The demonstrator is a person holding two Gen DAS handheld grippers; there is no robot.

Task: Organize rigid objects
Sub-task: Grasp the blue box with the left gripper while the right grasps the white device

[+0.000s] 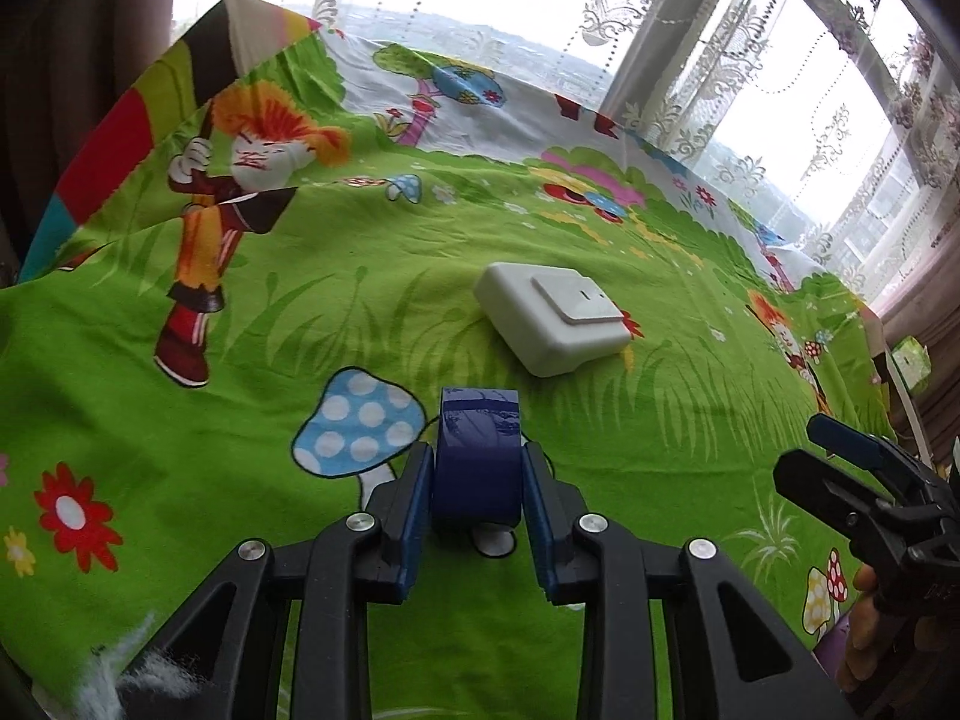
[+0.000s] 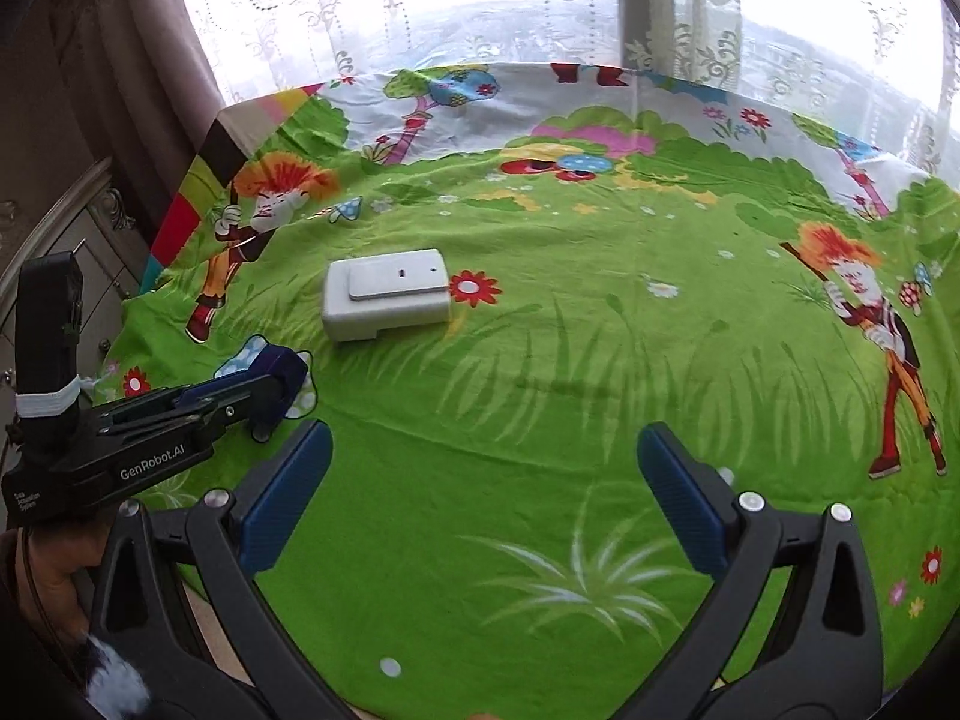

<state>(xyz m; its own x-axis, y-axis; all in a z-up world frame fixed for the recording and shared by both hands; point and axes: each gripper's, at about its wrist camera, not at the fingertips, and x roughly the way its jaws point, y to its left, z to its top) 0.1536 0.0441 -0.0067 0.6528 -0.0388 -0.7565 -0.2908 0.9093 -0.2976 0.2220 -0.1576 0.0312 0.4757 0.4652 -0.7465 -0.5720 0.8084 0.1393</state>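
My left gripper [image 1: 478, 459] is shut on a dark blue block [image 1: 477, 456], held low over the green cartoon cloth [image 1: 300, 312]. The block also shows in the right wrist view [image 2: 282, 367], clamped at the tip of the left gripper [image 2: 279, 384]. A white wall switch box [image 1: 552, 315] lies on the cloth just beyond and right of the block; it also shows in the right wrist view [image 2: 387, 294]. My right gripper [image 2: 483, 456] is open wide and empty above the cloth, right of the left gripper; its tip shows in the left wrist view [image 1: 840, 438].
The cloth-covered table ends at a window with lace curtains [image 2: 540, 6] at the back. A dark cabinet [image 2: 72, 228] stands to the left of the table. Brown drapes [image 1: 72, 60] hang at the far left.
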